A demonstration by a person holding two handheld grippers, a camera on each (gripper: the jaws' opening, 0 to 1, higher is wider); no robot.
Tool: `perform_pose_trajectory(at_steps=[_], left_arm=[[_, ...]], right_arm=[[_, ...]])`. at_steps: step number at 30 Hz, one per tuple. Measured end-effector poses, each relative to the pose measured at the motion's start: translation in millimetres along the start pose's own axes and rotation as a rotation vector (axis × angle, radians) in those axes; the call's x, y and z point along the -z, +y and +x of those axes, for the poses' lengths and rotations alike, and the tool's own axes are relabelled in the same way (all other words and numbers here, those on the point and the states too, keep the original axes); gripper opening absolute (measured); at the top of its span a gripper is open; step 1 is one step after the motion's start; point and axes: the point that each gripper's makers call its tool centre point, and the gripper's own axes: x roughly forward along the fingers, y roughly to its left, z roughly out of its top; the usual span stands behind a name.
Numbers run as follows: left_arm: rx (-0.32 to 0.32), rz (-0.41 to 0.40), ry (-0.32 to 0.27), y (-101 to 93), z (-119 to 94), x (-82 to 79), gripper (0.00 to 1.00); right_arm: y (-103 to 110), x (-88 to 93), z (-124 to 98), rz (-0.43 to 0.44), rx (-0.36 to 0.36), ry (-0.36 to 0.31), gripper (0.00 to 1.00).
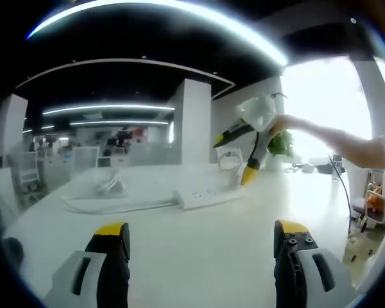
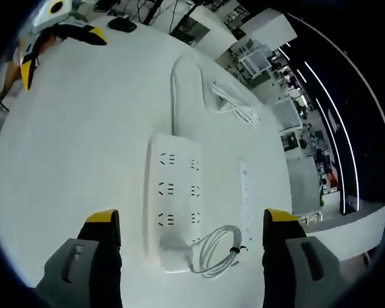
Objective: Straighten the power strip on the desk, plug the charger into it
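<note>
Overhead, right gripper (image 2: 191, 237) wide above power strip (image 2: 174, 199) — coiled charger cable (image 2: 219, 251) visible | left gripper (image 1: 202, 247) wide — desk (image 1: 199, 256) edge-on

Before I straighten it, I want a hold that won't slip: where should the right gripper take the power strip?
Grip the power strip across its narrow width, jaws on the two long side edges, coming straight down. It lies flat, sockets up. Stay mid-body, away from the coiled cable at its near end.
</note>
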Motion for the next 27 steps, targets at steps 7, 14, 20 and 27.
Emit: perform_pose_trajectory(at_steps=[7,14,20,27], left_arm=[[0.007,0.002,0.003,-3.4,3,0.3,0.96],[0.019,0.003,0.007,-6.9,5,1.6,0.96],[0.023,-0.002,0.012,-6.5,8,3.6,0.96],[0.03,0.008,0.024,-8.2,12,6.1,0.96]], right_arm=[[-4,-9.1,-23,0.111,0.043,-0.137,0.92],[-5,-10.8,-53,0.232,0.109,-0.286,0.9],[0,4.0,-66,0.316,0.141,-0.354,0.9],[2,18.8,-70,0.384,0.166,-0.394,0.91]])
